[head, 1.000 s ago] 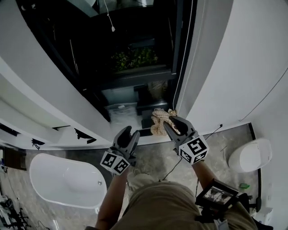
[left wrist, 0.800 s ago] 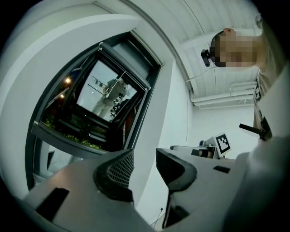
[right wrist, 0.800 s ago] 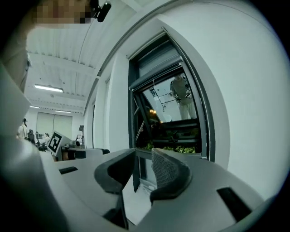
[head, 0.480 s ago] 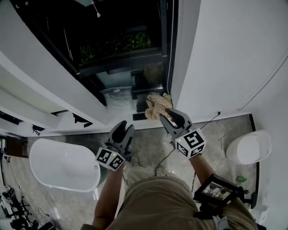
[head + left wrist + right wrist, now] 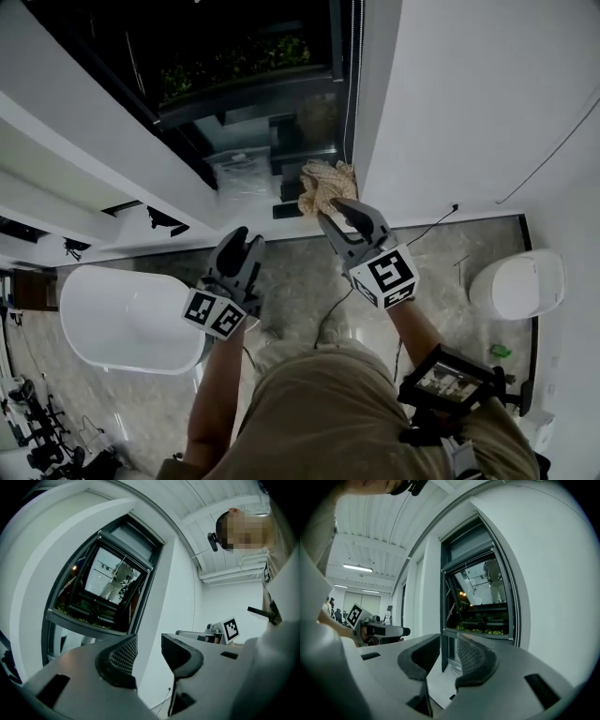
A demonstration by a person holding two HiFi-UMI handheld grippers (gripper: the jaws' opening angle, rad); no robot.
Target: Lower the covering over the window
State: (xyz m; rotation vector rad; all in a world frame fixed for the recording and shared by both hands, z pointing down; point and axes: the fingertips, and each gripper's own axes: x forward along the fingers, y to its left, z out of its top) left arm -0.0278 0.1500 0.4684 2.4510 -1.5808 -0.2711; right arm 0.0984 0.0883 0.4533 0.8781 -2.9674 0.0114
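Note:
The dark window fills the top of the head view, its glass uncovered, and a thin bead cord hangs down its right frame. My left gripper points at the wall below the window. Its jaws have just been closing a little and stand open with nothing between them. My right gripper is open and empty just below a crumpled beige cloth on the sill. The left gripper faces the window in its own view. The right gripper faces the window and the cord.
A white bathtub stands at the lower left and a white toilet at the right. A clear plastic box sits under the window. A dark cable runs along the floor from a wall socket.
In the head view both grippers have drifted left, and the window has slid toward the top edge. The left jaws stand slightly narrower than before.

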